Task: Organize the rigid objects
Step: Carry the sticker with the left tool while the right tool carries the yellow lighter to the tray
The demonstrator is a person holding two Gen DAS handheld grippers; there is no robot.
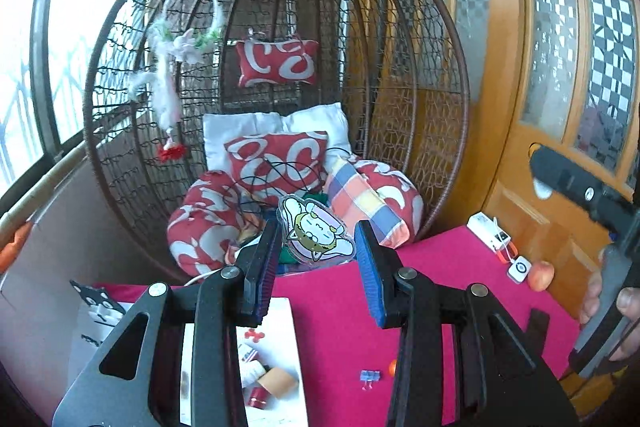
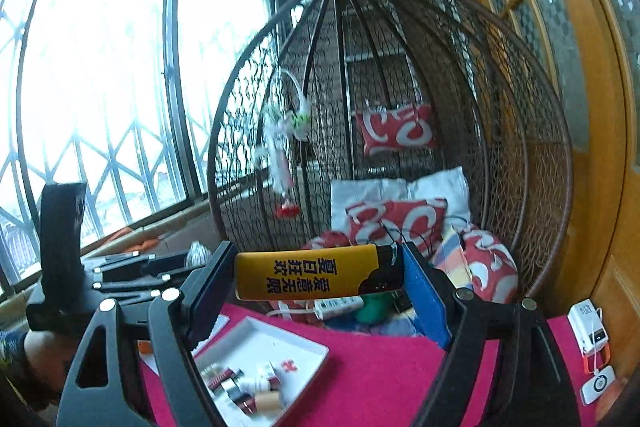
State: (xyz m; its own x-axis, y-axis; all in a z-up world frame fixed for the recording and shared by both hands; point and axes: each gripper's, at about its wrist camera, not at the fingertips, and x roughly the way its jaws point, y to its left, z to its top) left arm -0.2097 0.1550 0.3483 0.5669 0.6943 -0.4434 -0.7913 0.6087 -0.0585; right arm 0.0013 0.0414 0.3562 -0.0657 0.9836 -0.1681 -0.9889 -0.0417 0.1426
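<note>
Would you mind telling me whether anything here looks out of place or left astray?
Yes. A small blue binder clip and an orange bit lie loose on the pink cloth, outside the white tray where the other small items are gathered.

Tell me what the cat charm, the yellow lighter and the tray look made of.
Cat charm: likely clear acrylic, glossy; a see-through rim surrounds the printed picture.
Yellow lighter: probably plastic, smooth with a soft sheen, black cap end.
Tray: white, smooth, raised rim; plastic or glazed ceramic, cannot tell.

Left gripper point(image 1: 316, 263), right gripper point(image 2: 316, 279): black linkage arms, silver rivets, blue pads; possibly dark patterned sleeve point(image 2: 10, 351).
</note>
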